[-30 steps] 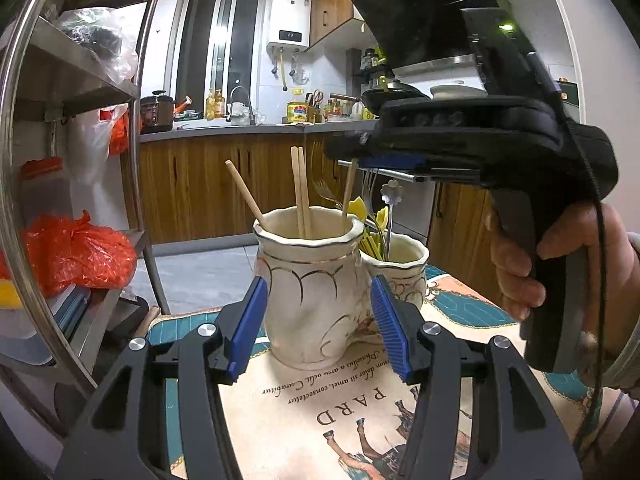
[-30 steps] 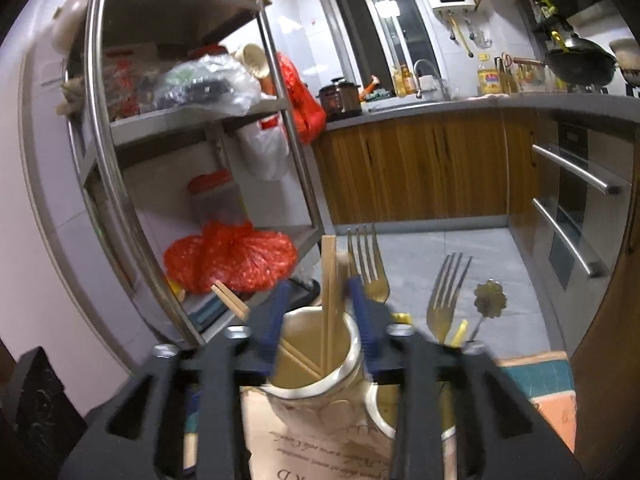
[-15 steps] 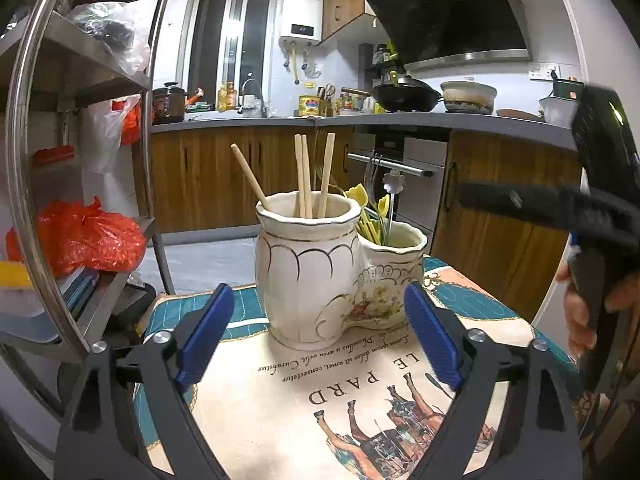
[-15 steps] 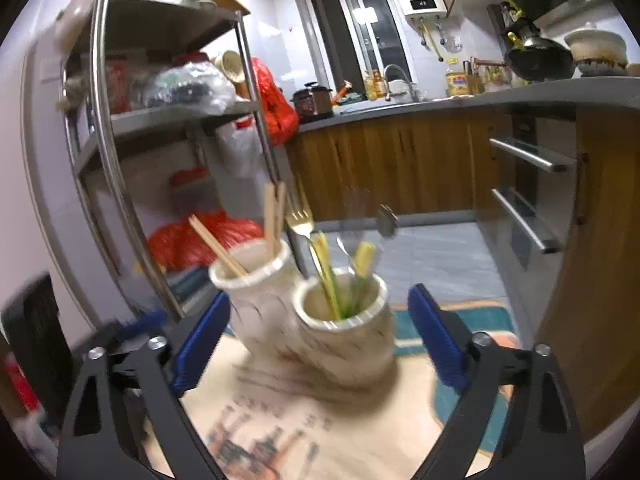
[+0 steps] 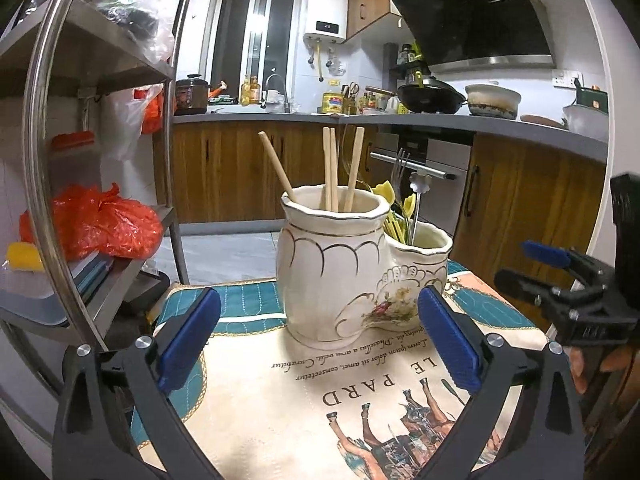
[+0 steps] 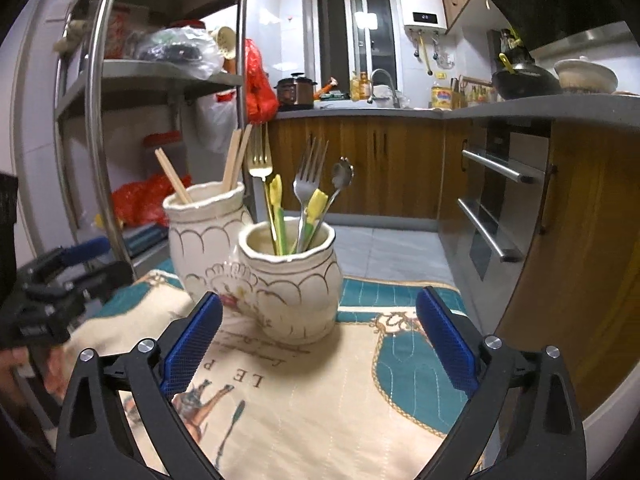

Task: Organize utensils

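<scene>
Two joined cream ceramic jars stand on the printed cloth [image 5: 280, 400]. The tall jar [image 5: 332, 264] holds several wooden chopsticks [image 5: 332, 168]. The small jar [image 6: 292, 280] holds forks [image 6: 308, 168], a spoon [image 6: 342, 172] and yellow-handled utensils [image 6: 316, 204]. My left gripper [image 5: 319, 294] faces the tall jar, its jaws opening wide, pads clear of the jar. My right gripper [image 6: 319, 297] faces the small jar from the other side, its jaws also opening, nothing held. Each gripper shows at the edge of the other's view: the right gripper [image 5: 560, 276] and the left gripper [image 6: 60, 272].
A steel shelf rack [image 5: 44, 184] with a red bag [image 5: 100, 224] stands left of the table. Wooden kitchen cabinets [image 5: 240, 172], an oven [image 6: 496, 208] and a counter lie behind. The cloth's teal border [image 6: 400, 344] runs along the table edge.
The right gripper let go of the chopsticks in the tall jar, opened, and drew back down to the right. The left gripper's jaws spread away from the tall jar's sides.
</scene>
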`<state>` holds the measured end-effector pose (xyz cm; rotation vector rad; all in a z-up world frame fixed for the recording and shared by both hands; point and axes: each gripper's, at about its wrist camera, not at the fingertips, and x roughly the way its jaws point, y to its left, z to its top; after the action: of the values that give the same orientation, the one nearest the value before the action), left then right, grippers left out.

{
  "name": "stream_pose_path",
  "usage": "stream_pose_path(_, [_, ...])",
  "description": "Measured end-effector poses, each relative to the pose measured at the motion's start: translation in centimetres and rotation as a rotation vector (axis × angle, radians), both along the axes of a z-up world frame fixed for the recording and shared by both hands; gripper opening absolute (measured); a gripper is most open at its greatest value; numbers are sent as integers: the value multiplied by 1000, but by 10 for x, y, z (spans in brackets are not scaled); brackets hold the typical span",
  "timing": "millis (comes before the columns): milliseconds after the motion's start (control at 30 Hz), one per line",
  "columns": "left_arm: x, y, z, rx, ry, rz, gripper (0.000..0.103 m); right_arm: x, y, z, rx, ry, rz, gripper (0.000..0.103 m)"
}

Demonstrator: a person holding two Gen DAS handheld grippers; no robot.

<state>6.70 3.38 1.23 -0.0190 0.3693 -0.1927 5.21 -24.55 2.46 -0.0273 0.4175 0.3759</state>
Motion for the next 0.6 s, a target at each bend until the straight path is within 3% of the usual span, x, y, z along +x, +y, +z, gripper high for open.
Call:
stream_pose_path(300, [-2, 6, 2, -27, -22, 5, 97, -3, 0, 0, 0, -20, -3, 98])
stream_pose_path(600, [-8, -3, 4, 15, -53, -1, 97, -13, 0, 3, -5, -79, -2, 98])
